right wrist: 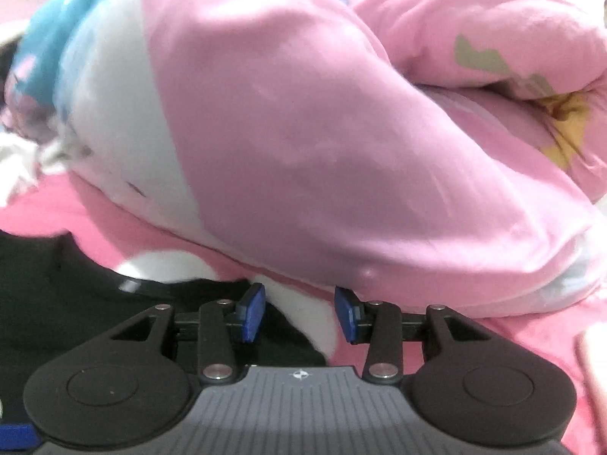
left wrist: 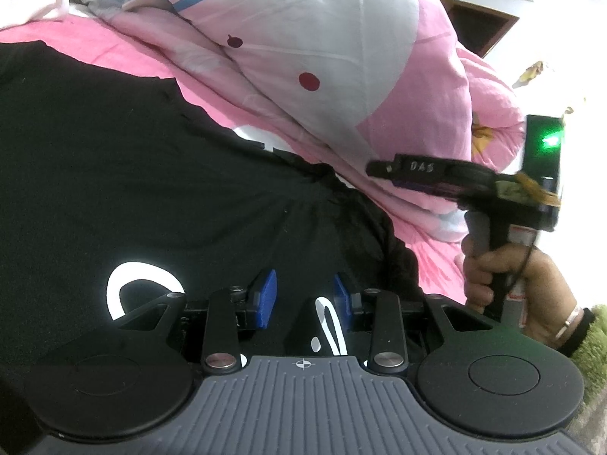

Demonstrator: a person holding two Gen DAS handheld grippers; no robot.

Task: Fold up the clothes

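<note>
A: What is lying under the left gripper [left wrist: 303, 299]?

B: A black shirt [left wrist: 125, 174], spreading over the pink bed [left wrist: 125, 43] from left of the fingers [left wrist: 267, 290] to past the right one. Its white print [left wrist: 131, 280] is showing just left of the left finger and again between the two.

A: Are those fingers gripping it?

B: No, they are standing apart, released, with the cloth showing in the gap.

A: And beyond them?

B: A pink and white quilt [left wrist: 322, 49] is bunching up ahead of the tips. To the right, a hand [left wrist: 519, 284] is holding the right gripper [left wrist: 375, 170] by its handle, above the quilt.

A: What is the right camera showing?

B: The shirt [right wrist: 57, 295] is lying left of the fingers [right wrist: 254, 313] and reaching under the left one. The right gripper [right wrist: 299, 313] is spread wide too, holding nothing. The quilt [right wrist: 322, 132] is filling everything ahead of it.
</note>
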